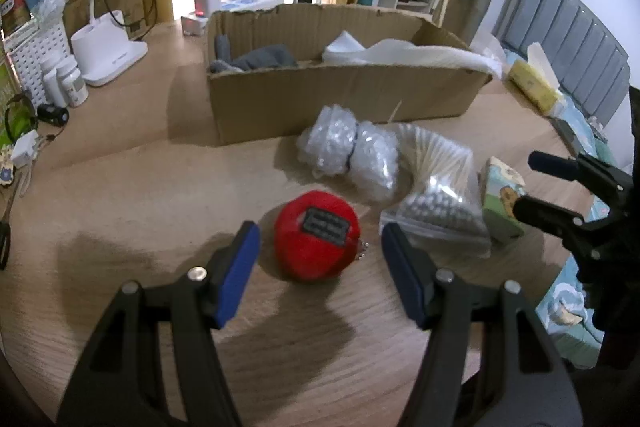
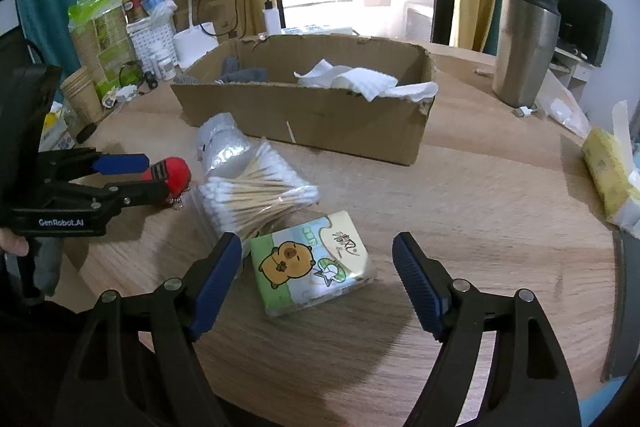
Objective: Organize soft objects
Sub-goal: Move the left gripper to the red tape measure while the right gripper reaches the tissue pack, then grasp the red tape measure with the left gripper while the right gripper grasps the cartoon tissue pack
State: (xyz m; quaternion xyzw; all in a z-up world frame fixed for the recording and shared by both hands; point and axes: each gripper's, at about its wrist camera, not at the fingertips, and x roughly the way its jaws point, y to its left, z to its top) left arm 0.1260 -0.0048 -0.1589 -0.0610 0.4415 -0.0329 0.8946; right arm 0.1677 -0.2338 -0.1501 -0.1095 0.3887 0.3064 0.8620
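A red plush ball (image 1: 318,235) with a black patch lies on the wooden table, between the open fingers of my left gripper (image 1: 318,239); it also shows in the right wrist view (image 2: 176,174). My right gripper (image 2: 318,247) is open around a cartoon tissue pack (image 2: 314,263), which also shows in the left wrist view (image 1: 502,197). A bag of cotton swabs (image 2: 256,193) and a bubble-wrap bundle (image 1: 348,149) lie between them. The cardboard box (image 1: 336,99) behind holds grey cloth (image 1: 260,59) and white paper towels (image 1: 400,53).
A steel tumbler (image 2: 524,47) stands right of the box. A yellow tissue pack (image 2: 608,171) lies at the table's right edge. A white lamp base (image 1: 106,51), bottles, a white basket and cables crowd the left side.
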